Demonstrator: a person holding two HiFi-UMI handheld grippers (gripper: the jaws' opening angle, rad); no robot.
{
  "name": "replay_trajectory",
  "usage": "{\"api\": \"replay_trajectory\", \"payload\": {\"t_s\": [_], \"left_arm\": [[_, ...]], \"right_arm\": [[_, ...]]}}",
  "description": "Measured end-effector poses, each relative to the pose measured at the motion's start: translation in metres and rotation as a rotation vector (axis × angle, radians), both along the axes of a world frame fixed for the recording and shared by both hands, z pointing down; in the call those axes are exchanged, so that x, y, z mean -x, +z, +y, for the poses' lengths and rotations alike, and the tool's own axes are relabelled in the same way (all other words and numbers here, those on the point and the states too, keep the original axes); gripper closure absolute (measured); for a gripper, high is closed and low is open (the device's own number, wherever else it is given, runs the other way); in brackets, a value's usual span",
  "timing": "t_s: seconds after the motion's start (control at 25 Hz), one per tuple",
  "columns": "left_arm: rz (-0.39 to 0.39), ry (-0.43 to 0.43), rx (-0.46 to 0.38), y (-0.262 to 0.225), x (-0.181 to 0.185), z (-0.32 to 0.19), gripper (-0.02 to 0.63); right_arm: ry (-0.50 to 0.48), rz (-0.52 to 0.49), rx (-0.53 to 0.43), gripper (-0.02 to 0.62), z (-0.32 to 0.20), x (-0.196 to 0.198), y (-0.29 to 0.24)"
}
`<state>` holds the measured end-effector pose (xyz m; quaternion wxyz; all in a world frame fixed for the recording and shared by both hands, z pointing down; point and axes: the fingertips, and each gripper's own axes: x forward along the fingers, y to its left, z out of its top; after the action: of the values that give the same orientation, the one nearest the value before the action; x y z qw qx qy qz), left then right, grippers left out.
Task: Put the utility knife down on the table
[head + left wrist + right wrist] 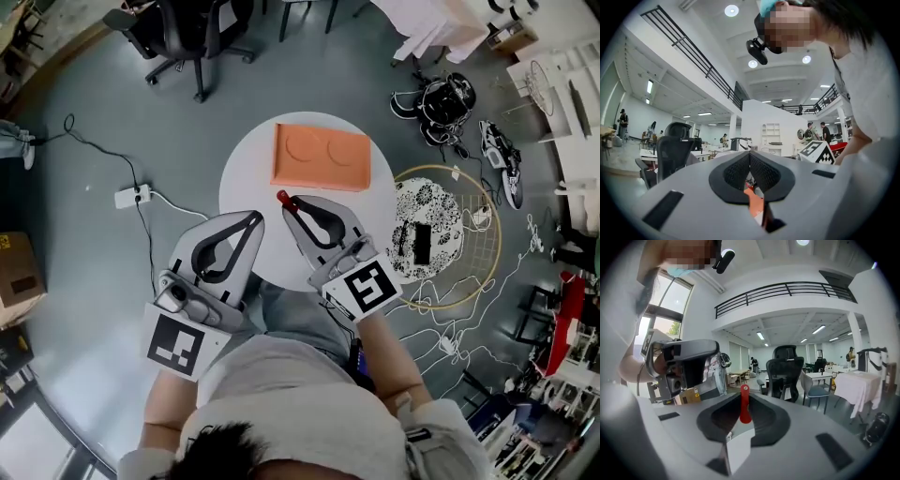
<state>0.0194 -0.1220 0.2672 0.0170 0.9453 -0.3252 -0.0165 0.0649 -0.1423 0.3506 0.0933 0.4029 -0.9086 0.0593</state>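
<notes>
Head view, looking steeply down. The right gripper is clenched on the utility knife. The knife's red end juts past the jaw tips over the round white table, just short of the near edge of the orange board. In the right gripper view, the knife stands upright, pinched between the dark pads. Whether it touches the tabletop cannot be told.

The left gripper hangs beside it at the table's near rim. Its jaws are closed together on nothing, as its own view confirms.

Bare tabletop lies left of the board and in the narrow band between the board and the grippers. Off the table's right edge, a patterned disc lies on the floor.
</notes>
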Motion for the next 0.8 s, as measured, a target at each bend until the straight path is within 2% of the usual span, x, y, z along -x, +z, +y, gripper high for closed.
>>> {"api": "replay_trajectory", "payload": {"t_s": [0.44,0.8], "left_arm": [[-0.023,-0.146,0.022,0.01,0.032,-0.011,0.595],[-0.029,-0.21,0.045,0.021,0.049,-0.01,0.595]], "right_arm": [[-0.084,0.105,0.165,0.537,-0.023,0.018,0.09],[-0.113,0.186,0.287,0.537,-0.031,0.025,0.157]]}}
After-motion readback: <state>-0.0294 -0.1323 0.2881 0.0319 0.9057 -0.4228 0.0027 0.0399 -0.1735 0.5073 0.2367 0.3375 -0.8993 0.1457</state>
